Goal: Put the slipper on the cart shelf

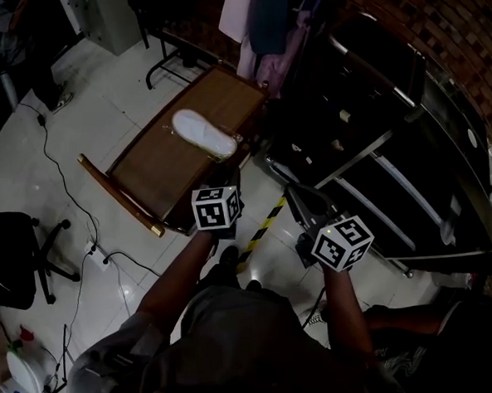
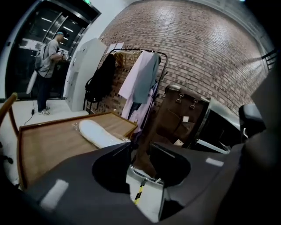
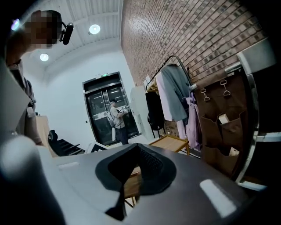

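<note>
Head view: you are standing over a wooden cart shelf [image 1: 157,168], and a white slipper [image 1: 202,133] is lying flat on it, near the corner closest to you. You are holding the left gripper [image 1: 228,174] just off that corner and the right gripper [image 1: 298,198] farther out past the shelf, over the floor.

Left gripper view: the jaws are standing slightly apart, pinching nothing. The slipper [image 2: 96,133] is resting on the shelf [image 2: 48,143], clear of them.

Right gripper view: the jaws are pressing together at the tips, empty, and are pointing toward the shelf [image 3: 169,143].
</note>
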Motion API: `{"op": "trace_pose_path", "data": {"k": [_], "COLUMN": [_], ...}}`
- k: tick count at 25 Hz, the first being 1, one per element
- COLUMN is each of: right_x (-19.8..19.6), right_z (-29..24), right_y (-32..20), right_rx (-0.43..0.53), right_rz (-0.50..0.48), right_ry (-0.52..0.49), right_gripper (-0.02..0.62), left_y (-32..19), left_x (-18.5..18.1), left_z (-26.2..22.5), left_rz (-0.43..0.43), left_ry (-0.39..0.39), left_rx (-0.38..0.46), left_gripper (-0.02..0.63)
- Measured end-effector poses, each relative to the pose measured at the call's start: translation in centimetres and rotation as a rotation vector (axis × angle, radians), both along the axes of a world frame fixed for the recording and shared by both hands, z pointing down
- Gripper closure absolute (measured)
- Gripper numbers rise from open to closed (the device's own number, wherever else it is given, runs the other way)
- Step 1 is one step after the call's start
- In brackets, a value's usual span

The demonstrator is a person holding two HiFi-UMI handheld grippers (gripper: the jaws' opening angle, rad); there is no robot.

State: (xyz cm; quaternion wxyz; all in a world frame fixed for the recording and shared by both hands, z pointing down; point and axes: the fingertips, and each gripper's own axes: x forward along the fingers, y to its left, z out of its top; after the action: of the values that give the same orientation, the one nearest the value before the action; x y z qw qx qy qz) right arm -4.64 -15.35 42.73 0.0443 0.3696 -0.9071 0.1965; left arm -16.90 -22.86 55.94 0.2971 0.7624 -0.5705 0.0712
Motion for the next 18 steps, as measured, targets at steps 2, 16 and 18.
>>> {"op": "trace_pose_path", "data": {"k": [2,16,18], "right_x": [-0.2,1.3,1.7], "right_z": [0.5,3.8,4.2], "right_y": [-1.5,-5.2,-5.1], "right_rx": [-0.012,-0.109,-0.123], "right_rz": [0.022,0.103,0.115], "right_ry": [0.012,0.031,0.035], "right_gripper": [0.595,0.595,0.595], "left_y": [-2.0,-8.2,-8.6], "left_x": [-0.8,-2.9,-2.9], "left_z": [2.4,13.2,14.2], "left_rz": [-0.035,-0.303,-0.329], "left_ry": [0.017,0.194,0.213], "left_rx": [-0.053,-0.328,-0.348], "left_gripper": [0.484,0.325,0.325]}}
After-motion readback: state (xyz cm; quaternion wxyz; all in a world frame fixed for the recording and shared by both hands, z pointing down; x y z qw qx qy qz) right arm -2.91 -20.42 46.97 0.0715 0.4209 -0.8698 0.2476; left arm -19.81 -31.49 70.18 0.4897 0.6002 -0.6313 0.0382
